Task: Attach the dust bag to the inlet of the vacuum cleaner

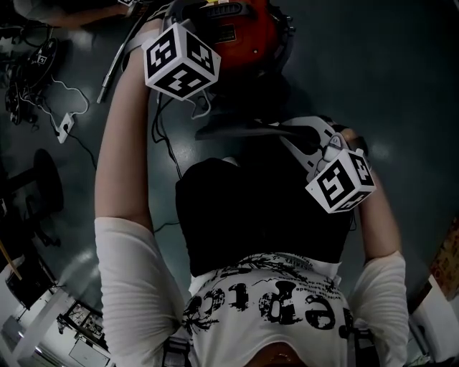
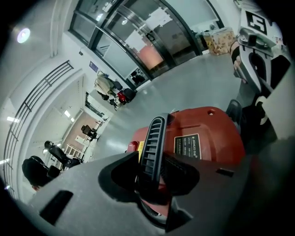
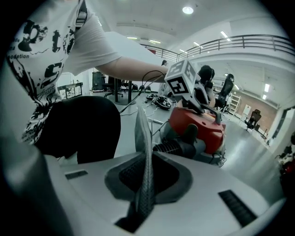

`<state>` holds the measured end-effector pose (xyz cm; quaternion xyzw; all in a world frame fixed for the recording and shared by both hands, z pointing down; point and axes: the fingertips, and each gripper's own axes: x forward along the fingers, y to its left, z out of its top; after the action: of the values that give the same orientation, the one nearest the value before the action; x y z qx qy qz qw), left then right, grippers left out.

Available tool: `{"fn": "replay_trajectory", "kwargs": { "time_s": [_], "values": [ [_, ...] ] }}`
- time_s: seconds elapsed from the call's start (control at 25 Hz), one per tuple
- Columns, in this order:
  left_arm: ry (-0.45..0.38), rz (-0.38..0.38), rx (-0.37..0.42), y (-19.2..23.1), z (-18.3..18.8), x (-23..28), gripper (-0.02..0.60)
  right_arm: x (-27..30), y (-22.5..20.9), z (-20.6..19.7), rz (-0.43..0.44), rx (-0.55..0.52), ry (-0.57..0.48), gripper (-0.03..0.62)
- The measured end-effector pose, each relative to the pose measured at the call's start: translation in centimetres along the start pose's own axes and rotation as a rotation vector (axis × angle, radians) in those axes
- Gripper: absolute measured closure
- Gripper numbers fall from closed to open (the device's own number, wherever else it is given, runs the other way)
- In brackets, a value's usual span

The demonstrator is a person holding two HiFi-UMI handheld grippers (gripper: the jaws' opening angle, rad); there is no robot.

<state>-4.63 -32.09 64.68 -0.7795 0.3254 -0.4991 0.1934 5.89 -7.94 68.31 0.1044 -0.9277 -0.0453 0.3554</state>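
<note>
The work surface is a smooth, dark grey floor (image 1: 401, 72) with a slight sheen; no table is used. The red vacuum cleaner (image 1: 240, 29) stands on this floor ahead of the person. The black dust bag (image 1: 251, 215) hangs between the vacuum cleaner and the person's printed white shirt (image 1: 272, 301), close against the shirt and apart from the machine. The left gripper (image 2: 154, 184) is at the top of the vacuum cleaner: its jaws stand fairly wide, with the black slotted handle (image 2: 154, 143) seated between them and the pads against its sides. The right gripper (image 3: 145, 184) has its jaws almost together, pinching a thin grey woven edge (image 3: 144, 152) of the dust bag, which stands upright out of the grip. A ribbed black collar (image 3: 168, 147) shows on the near side of the vacuum cleaner, well apart from that edge. Loose cables (image 1: 161, 136) and a white power strip (image 1: 64, 127) lie on the floor to the person's left. The room is a large, bright hall: glass doors (image 2: 138, 32) along one wall, a railed upper gallery (image 3: 244, 42), round ceiling lights (image 3: 187, 9), office chairs (image 3: 252, 117) in the distance and cardboard boxes (image 2: 220, 36) by the glass.
</note>
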Motion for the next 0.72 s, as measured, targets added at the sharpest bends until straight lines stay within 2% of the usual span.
{"fn": "replay_trajectory", "kwargs": {
  "time_s": [0.36, 0.56, 0.72],
  "values": [
    [0.011, -0.022, 0.013, -0.1, -0.1, 0.2, 0.451, 1.3, -1.7, -1.6, -0.041, 0.048, 0.022, 0.569],
    [0.013, -0.025, 0.01, -0.1, -0.1, 0.3, 0.451, 1.7, -2.9, -1.7, -0.107, -0.073, 0.075, 0.563],
    [0.013, -0.042, 0.005, -0.2, 0.0, 0.2, 0.451, 2.0, -3.1, -0.7, -0.123, -0.132, 0.11, 0.554]
  ]
}}
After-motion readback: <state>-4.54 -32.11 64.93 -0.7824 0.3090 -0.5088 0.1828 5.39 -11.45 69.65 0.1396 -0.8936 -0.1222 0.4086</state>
